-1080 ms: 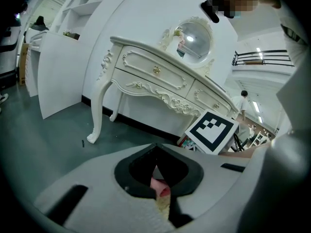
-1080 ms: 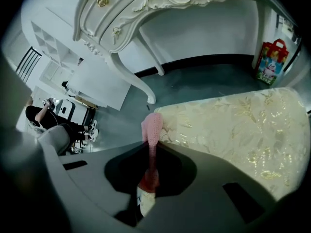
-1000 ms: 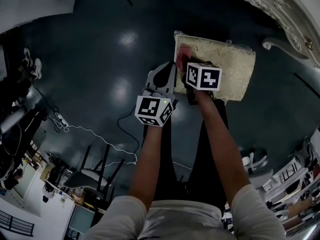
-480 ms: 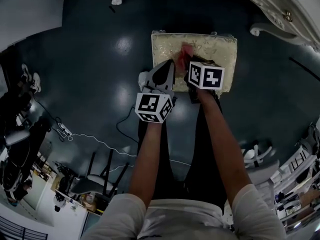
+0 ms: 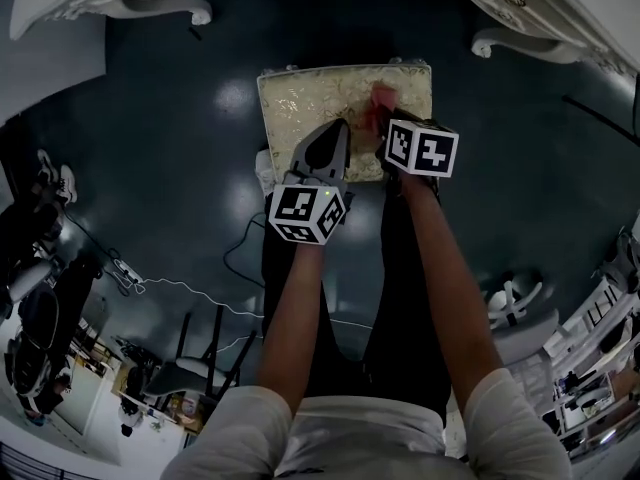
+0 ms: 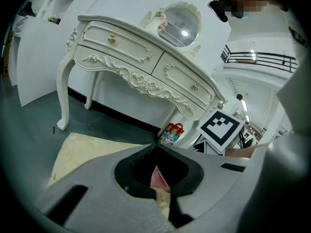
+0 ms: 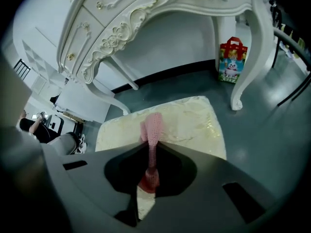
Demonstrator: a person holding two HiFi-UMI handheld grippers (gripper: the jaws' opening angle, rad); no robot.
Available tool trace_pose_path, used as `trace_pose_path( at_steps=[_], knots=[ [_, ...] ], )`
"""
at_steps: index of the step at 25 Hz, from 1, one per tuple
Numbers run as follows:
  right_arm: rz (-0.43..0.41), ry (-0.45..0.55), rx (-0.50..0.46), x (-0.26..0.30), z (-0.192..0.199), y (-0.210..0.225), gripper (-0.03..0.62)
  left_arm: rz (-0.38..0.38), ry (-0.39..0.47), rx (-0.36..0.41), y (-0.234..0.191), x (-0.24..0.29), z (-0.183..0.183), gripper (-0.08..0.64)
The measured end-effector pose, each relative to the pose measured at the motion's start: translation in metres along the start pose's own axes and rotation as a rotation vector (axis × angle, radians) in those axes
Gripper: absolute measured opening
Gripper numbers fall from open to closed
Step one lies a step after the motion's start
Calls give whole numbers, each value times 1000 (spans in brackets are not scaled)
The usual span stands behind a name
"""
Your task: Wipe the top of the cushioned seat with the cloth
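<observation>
The cushioned seat is a cream, patterned square pad standing on the dark floor just ahead of me. A pink cloth lies on its right part, and my right gripper is shut on it. In the right gripper view the cloth runs out from between the closed jaws of the right gripper onto the seat. My left gripper hovers shut over the seat's near edge, holding nothing. In its own view the left gripper has its tips together above the seat.
A white carved dressing table stands right behind the seat, its legs close to the far corners. A colourful gift bag sits by one leg. A white cable trails over the floor on the left, with chairs beyond.
My right gripper has dragged the pink cloth across the seat top, from its left end to its right part. The left gripper stayed shut beside it.
</observation>
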State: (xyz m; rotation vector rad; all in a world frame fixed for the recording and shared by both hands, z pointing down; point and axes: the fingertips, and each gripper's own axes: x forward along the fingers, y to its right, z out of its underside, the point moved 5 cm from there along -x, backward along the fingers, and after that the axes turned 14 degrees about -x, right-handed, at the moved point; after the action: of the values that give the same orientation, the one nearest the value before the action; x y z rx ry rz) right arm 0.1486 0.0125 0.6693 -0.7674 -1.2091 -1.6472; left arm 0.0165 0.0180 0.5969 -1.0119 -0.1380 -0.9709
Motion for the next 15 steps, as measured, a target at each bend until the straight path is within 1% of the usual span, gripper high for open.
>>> trace_pose_path(
  at_steps=[5, 10, 15],
  knots=[
    [26, 9, 3, -14, 6, 37, 28, 20, -12, -2, 20, 20, 14, 12],
    [43, 23, 13, -26, 8, 60, 28, 37, -25, 1, 36, 35, 23, 12],
    [92, 29, 59, -35, 14, 87, 27, 34, -24, 2, 42, 41, 28, 12]
  ],
)
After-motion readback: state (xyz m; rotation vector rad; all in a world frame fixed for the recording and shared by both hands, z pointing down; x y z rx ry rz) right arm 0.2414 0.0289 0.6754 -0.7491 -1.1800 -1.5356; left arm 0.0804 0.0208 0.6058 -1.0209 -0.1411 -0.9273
